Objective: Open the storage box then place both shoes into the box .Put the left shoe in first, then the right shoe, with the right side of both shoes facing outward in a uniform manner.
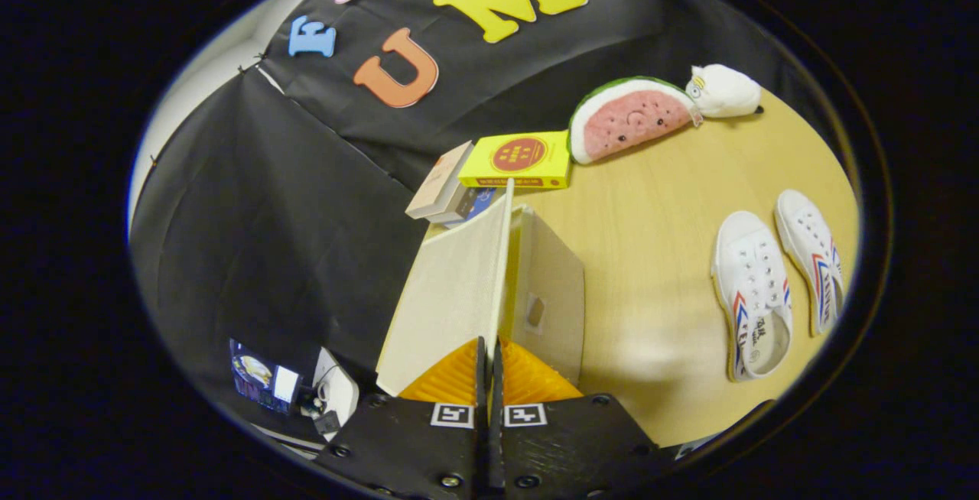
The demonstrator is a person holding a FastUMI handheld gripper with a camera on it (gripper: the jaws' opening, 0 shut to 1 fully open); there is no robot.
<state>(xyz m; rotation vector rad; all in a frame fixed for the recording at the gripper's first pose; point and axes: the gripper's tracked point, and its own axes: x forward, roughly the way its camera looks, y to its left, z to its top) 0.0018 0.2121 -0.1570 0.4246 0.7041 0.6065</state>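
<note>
Storage box (547,286) stands on the bench (650,255) just ahead of the gripper (489,355), whose fingers are pressed together on the thin edge of the box's raised lid (451,286). Beyond the box lie a few books (459,186), topped by a yellow one, then a watermelon plush (631,118) and a white plush (723,91). Well apart to the right, two white shoes (780,278) lie side by side on the bench.
</note>
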